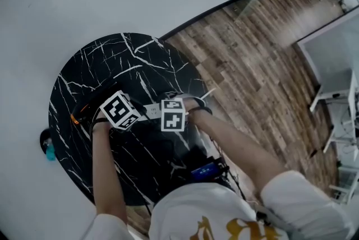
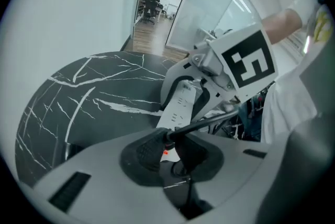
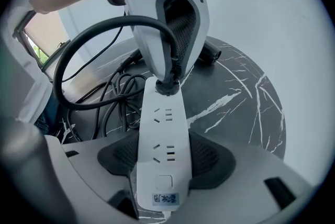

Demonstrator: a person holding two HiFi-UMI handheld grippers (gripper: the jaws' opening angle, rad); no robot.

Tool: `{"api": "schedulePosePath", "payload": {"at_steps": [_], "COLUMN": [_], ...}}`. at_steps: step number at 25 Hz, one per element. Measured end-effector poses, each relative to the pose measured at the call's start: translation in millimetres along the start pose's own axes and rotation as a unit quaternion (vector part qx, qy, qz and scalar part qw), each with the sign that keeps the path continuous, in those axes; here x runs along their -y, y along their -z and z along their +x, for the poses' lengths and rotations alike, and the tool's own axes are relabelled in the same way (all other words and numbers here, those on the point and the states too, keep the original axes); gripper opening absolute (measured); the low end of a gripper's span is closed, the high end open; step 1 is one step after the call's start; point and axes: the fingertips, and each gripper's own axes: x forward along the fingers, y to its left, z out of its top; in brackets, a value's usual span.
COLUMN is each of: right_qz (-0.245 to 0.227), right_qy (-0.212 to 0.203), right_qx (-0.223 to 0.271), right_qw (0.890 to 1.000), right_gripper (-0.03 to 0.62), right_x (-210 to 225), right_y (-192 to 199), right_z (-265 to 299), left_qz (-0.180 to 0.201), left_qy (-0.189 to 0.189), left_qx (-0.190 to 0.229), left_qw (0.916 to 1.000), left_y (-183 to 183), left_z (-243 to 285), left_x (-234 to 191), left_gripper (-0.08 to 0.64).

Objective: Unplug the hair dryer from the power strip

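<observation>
Black marble-veined table [image 1: 112, 59] stands between a pale wall and a wooden floor [image 1: 263, 65]. In the head view, the left gripper [image 1: 124, 112] and right gripper [image 1: 171, 115] meet over its middle, with a white power strip [image 1: 152, 111] showing between their marker cubes. In the left gripper view, the dark pads [image 2: 141, 152] are closed on the hair dryer's black plug [image 2: 168, 140], and its cord [image 2: 209, 122] runs off to the right of the fingers; the strip stretches away ahead of them. In the right gripper view, the pads [image 3: 209, 157] clamp the strip's near end from both sides, and the plug sits in the last socket, straight ahead of the fingers. A dark barrel [image 3: 209, 53] beyond may be the dryer itself. The plug looks small, stiff and held by friction, so the moulded body is the place to grip, not the limp cord. The strip seems light and would likely lift unless pinned.
</observation>
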Motion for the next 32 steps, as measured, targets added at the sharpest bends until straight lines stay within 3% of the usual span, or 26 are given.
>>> {"api": "schedulePosePath", "payload": {"at_steps": [2, 7, 10, 14, 21, 23, 26, 28, 32], "right_qz": [0.003, -0.002, -0.004, 0.003, 0.000, -0.001, 0.004, 0.007, 0.004], "right_qy": [0.001, 0.002, 0.001, 0.001, 0.002, 0.002, 0.003, 0.003, 0.005], "right_qx": [0.004, 0.006, 0.004, 0.006, 0.007, 0.005, 0.004, 0.005, 0.009], "right_qw": [1.000, 1.000, 1.000, 1.000, 1.000, 1.000, 1.000, 1.000, 1.000], "right_gripper": [0.267, 0.267, 0.267, 0.267, 0.267, 0.267, 0.267, 0.267, 0.267], "right_x": [0, 0, 0, 1, -1, 0, 1, 1, 1], "right_y": [-1, -1, -1, -1, -1, -1, -1, 0, -2], "right_z": [0, 0, 0, 0, 1, 0, 0, 0, 0], "left_qz": [0.003, 0.023, 0.019, -0.002, -0.006, -0.001, 0.002, 0.001, 0.013], "left_qy": [-0.005, -0.069, -0.057, 0.007, -0.073, -0.066, -0.017, -0.004, -0.061], "left_qx": [0.000, -0.019, -0.019, -0.002, 0.034, 0.019, 0.005, 0.005, -0.008], "left_qw": [1.0000, 0.9972, 0.9980, 1.0000, 0.9968, 0.9977, 0.9998, 1.0000, 0.9981], "left_y": [0, 8, 7, -1, 10, 10, 1, -1, 6], "left_z": [-1, 6, 2, -1, 7, 5, 0, -1, 3], "left_x": [1, 8, 1, -1, 5, 3, 0, 0, 8], "left_gripper": [0.055, 0.054, 0.054, 0.055, 0.054, 0.054, 0.054, 0.054, 0.054]}}
